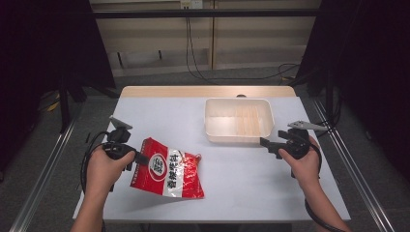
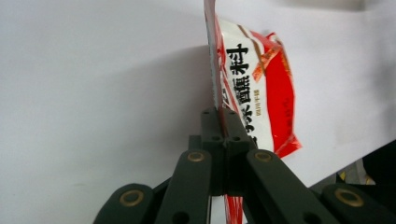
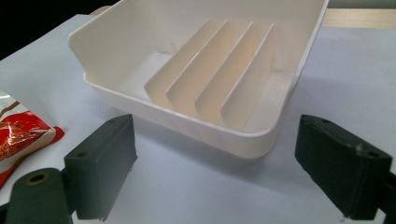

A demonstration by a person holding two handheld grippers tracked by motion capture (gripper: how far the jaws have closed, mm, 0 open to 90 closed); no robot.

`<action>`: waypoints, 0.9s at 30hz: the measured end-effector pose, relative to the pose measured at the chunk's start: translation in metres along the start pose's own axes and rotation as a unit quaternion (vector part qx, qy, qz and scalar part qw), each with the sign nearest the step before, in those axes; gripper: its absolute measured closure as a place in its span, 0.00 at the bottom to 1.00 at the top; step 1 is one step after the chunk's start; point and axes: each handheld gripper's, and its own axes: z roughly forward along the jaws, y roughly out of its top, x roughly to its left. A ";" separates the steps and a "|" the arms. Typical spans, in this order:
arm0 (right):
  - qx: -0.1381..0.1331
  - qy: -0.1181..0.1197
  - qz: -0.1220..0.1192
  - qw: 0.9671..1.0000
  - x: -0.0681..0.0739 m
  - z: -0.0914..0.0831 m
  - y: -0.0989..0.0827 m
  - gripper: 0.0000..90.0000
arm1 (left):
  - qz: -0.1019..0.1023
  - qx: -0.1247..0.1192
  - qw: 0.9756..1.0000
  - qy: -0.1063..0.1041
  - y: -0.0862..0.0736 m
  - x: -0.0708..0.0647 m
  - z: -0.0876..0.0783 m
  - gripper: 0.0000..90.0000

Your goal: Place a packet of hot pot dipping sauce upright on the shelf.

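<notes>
Pinching the serrated edge of the red-and-white foil seasoning packet point(image 1: 168, 169), your left gripper point(image 1: 138, 157) lifts that side off the white table point(image 1: 241, 179). Your right gripper point(image 1: 267, 143) hangs wide open, holding nothing, facing the white divided plastic tray point(image 1: 239, 119), probably to steady it.

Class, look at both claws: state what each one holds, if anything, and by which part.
The left claw is shut on the red packet, pinching its serrated edge. The right claw is open, holding nothing.
</notes>
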 end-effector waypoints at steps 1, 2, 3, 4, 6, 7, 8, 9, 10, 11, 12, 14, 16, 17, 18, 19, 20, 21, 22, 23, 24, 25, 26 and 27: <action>0.001 0.002 0.000 1.000 0.000 0.000 0.000 0.14 | 0.011 0.003 1.000 0.005 0.004 -0.006 -0.003 1.00; -0.001 0.003 0.000 1.000 0.000 0.000 0.000 0.13 | 0.024 0.006 1.000 0.011 0.007 -0.010 -0.005 1.00; -0.001 0.003 0.002 1.000 0.000 0.000 0.000 0.13 | 0.024 0.004 1.000 0.007 0.008 -0.015 -0.007 1.00; -0.001 0.002 0.001 1.000 0.000 0.000 0.000 0.12 | 0.032 0.004 0.999 0.009 0.012 -0.021 -0.010 1.00; -0.001 0.004 0.003 1.000 0.000 -0.001 0.001 0.12 | 0.049 0.002 0.999 0.011 0.016 -0.030 -0.014 1.00; -0.002 0.004 0.004 1.000 0.000 -0.001 0.001 0.12 | 0.055 0.002 0.998 0.012 0.017 -0.034 -0.015 1.00; -0.003 0.003 0.003 1.000 0.000 -0.001 0.001 0.12 | 0.060 0.003 0.998 0.015 0.020 -0.040 -0.016 1.00; -0.003 0.006 0.002 1.000 0.000 -0.001 0.001 0.12 | 0.071 0.006 0.997 0.012 0.021 -0.044 -0.018 1.00; -0.005 0.007 0.004 1.000 0.000 -0.001 0.001 0.11 | 0.077 0.004 0.997 0.010 0.023 -0.048 -0.020 1.00; -0.004 0.010 0.000 1.000 0.000 -0.001 0.001 0.10 | 0.084 0.004 0.996 0.006 0.024 -0.051 -0.021 1.00; -0.002 0.012 -0.005 1.000 0.000 -0.001 0.001 0.09 | 0.098 0.002 0.995 -0.001 0.026 -0.057 -0.022 1.00; -0.005 0.014 -0.005 1.000 0.001 -0.002 0.002 0.09 | 0.103 -0.005 0.995 -0.009 0.027 -0.064 -0.023 1.00; -0.004 0.017 -0.008 1.000 0.001 -0.002 0.002 0.08 | 0.125 -0.004 0.992 0.002 0.028 -0.073 -0.025 1.00; -0.005 0.018 -0.006 1.000 0.000 -0.003 0.002 0.08 | 0.133 -0.006 0.991 0.001 0.029 -0.076 -0.026 1.00; -0.005 0.017 -0.006 1.000 0.000 -0.003 0.002 0.08 | 0.136 -0.010 0.991 0.003 0.029 -0.080 -0.027 1.00; -0.005 0.018 -0.005 1.000 0.000 -0.003 0.001 0.08 | 0.146 -0.012 0.989 0.003 0.029 -0.084 -0.028 1.00; -0.005 0.018 -0.006 1.000 0.000 -0.003 0.001 0.08 | 0.157 -0.013 0.988 -0.001 0.030 -0.087 -0.030 1.00; -0.005 0.018 -0.006 1.000 0.000 -0.003 0.001 0.08 | 0.157 -0.013 0.988 -0.001 0.030 -0.087 -0.030 1.00; -0.004 0.018 -0.007 1.000 0.000 -0.003 0.001 0.08 | 0.158 -0.019 0.987 0.001 0.030 -0.092 -0.031 1.00; -0.005 0.021 -0.006 1.000 0.001 -0.003 0.001 0.08 | 0.170 -0.018 0.985 0.007 0.031 -0.098 -0.032 1.00; -0.004 0.021 -0.008 1.000 0.001 -0.003 0.001 0.08 | 0.169 -0.018 0.985 0.009 0.032 -0.101 -0.033 1.00; -0.003 0.021 -0.009 1.000 0.001 -0.003 0.001 0.08 | 0.174 -0.018 0.985 0.009 0.034 -0.103 -0.033 1.00; -0.002 0.020 -0.010 1.000 0.001 -0.003 0.001 0.08 | 0.176 -0.016 0.984 0.012 0.035 -0.104 -0.034 1.00; -0.002 0.019 -0.011 1.000 0.002 -0.003 0.001 0.08 | 0.177 -0.016 0.984 0.015 0.036 -0.107 -0.036 1.00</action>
